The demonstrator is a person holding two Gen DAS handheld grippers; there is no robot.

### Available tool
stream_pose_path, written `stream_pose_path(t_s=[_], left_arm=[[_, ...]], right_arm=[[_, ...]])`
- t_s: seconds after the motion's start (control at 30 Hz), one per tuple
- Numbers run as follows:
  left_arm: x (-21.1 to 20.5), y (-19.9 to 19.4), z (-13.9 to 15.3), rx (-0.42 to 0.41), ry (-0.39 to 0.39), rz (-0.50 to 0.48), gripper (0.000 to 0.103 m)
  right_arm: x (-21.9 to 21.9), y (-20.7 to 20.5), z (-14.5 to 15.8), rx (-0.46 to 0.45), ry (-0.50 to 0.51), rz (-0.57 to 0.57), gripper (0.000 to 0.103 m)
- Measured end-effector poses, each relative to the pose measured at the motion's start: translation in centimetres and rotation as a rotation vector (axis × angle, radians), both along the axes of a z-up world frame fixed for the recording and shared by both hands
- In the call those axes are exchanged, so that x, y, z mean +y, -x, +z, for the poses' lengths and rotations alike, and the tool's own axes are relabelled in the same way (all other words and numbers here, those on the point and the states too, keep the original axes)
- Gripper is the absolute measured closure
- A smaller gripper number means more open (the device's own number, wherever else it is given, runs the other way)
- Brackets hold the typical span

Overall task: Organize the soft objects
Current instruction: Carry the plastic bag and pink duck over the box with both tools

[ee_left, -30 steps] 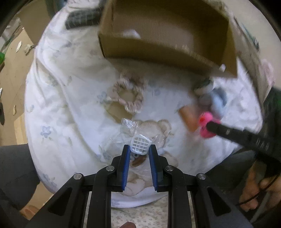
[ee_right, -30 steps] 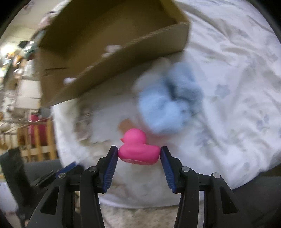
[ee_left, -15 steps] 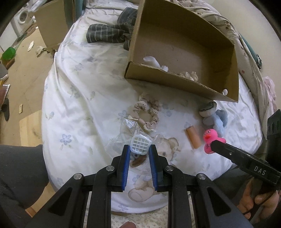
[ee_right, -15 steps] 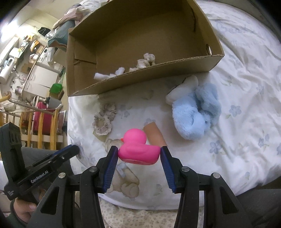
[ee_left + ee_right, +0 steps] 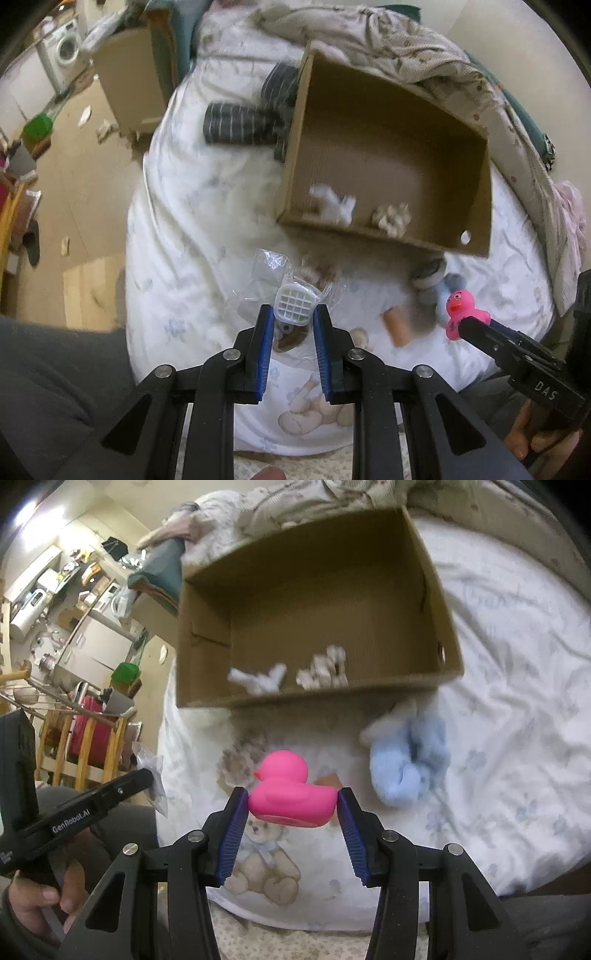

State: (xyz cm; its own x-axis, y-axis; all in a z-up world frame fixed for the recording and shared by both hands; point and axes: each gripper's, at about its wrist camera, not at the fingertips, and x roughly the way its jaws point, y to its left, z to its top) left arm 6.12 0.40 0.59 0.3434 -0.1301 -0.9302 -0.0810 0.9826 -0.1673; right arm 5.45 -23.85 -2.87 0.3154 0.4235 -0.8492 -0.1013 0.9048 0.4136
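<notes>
Two soft bits are lying in the box (image 5: 476,206) mid-bed already. The left tool (image 5: 294,321) is gripping a bagged white sponge (image 5: 297,303), the right tool (image 5: 292,808) a pink duck (image 5: 290,792), both above the bed's near edge; a blue plush (image 5: 406,771), scrunchie (image 5: 240,760) and small tube (image 5: 397,326) are waiting.

Both wrist views look down, raised, sharing the cardboard box (image 5: 388,162) (image 5: 317,624).

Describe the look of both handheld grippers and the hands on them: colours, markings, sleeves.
Left gripper and right gripper: black plastic linkages, silver pivot screws, ribbed blue finger pads. White lettering reads GenRobot.AI on the left, DAS on the right. Bare hands; no cables seen.
</notes>
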Motion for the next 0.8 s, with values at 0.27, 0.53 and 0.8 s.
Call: stream_pose_path(t_s=[0.27, 0.53, 0.8], left_arm=[[-1.0, -3.1, 3.5, -0.077, -0.020, -0.063, 0.083], [-2.4, -6.9, 3.7, -0.091, -0.030, -0.091, 0.083], [-3.8, -10.2, 2.9, -0.095, -0.028, -0.102, 0.083]], right_arm=[[-1.1, -1.7, 4.6, -0.093, -0.016, -0.017, 0.051], [-2.7, -4.9, 7.0, -0.144, -0.006, -0.049, 0.051], [-4.5, -8.9, 5.1, -0.108, -0.057, -0.088, 0.051]])
